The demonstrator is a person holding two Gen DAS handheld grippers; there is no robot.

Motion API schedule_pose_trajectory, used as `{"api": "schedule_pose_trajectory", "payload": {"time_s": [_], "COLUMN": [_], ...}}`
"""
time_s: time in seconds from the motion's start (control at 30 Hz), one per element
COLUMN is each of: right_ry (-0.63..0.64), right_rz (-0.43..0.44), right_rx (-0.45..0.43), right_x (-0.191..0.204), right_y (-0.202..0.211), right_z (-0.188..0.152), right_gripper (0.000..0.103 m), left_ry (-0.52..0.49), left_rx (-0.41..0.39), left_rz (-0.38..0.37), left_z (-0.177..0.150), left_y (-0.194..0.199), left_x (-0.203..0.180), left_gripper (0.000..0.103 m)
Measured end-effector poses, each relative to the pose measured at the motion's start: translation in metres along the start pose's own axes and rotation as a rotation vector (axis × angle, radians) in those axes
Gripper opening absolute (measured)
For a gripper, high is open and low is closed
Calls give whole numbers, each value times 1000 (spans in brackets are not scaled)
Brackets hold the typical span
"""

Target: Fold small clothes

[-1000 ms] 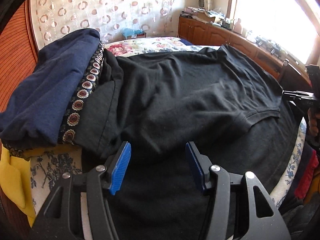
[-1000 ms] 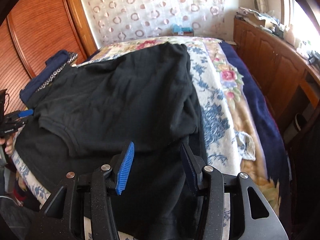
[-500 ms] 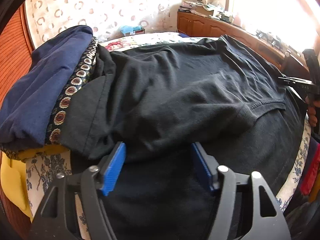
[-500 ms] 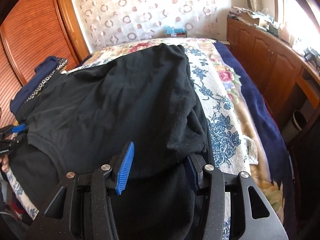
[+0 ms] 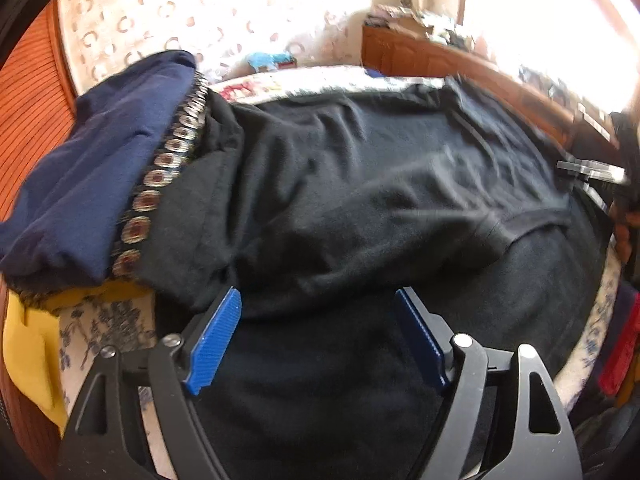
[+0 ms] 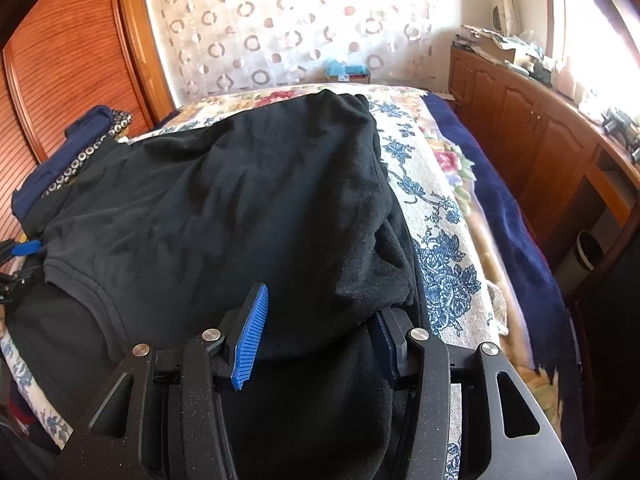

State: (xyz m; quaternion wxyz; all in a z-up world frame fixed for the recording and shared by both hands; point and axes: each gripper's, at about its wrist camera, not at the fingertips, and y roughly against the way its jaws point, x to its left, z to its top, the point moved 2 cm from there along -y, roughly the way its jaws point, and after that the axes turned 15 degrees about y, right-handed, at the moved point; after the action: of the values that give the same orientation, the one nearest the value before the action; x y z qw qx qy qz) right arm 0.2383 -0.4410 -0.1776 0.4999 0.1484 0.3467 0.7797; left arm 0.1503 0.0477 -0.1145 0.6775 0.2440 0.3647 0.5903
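A black garment point(image 5: 360, 208) lies spread across the bed, its upper part folded over the lower part; it also shows in the right wrist view point(image 6: 224, 216). My left gripper point(image 5: 318, 320) is open, its blue pads straddling the near fold at the garment's left side. My right gripper point(image 6: 320, 320) is open over the garment's right side, and the folded edge bunches over its right finger point(image 6: 390, 340). Each gripper shows faintly at the other view's edge.
A stack of folded navy clothes point(image 5: 104, 160) with a patterned trim lies left of the garment, above a yellow cloth point(image 5: 28, 352). The floral bedspread point(image 6: 440, 248) is bare to the right. Wooden cabinets point(image 6: 540, 140) stand beyond the bed; a wardrobe point(image 6: 60, 64) on the left.
Both grippers have moved forward and lower onto the garment. The fold edge now lies between the pads of each. Both stayed open.
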Motion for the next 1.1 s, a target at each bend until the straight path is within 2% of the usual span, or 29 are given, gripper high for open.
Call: {"api": "schedule_pose_trajectory", "payload": {"time_s": [0.07,0.27,0.37,0.43,0.53,0.67,0.8,1.0,1.1], "right_ry": [-6,-17,-15,-17,-14,-14,-14,-14,-13], "right_rz": [6,12,10,12,9,10,11,11,11], "right_rx": [-3,-10,-9,-10,-9,-10,-9,-9,-9], "right_x": [0,-1,-1,-1,0,-1,-1,-1,-1], "right_y": [0,1,1,1,1,1,1,1,1], "right_z": [0,-1,-1,-1,-1,-1,-1,-1,-2], "right_gripper": [49,49,49,49,49,49,49,49,49], "left_ry": [62,171,210,230,246,244,254,235,225], "left_rx": [-34,-85,-101,-100,-94,-147,-133,-124,-123], "left_rz": [-22,-18,11,1,13,74,50,73,64], "left_z": [2,5,6,7,8,12,15,15,12], "left_y": [14,33,32,29,23,24,20,15,16], "left_x": [10,35,45,49,53,58,60,57,55], "left_gripper": [79,79,70,58,49,41,29,26,19]}}
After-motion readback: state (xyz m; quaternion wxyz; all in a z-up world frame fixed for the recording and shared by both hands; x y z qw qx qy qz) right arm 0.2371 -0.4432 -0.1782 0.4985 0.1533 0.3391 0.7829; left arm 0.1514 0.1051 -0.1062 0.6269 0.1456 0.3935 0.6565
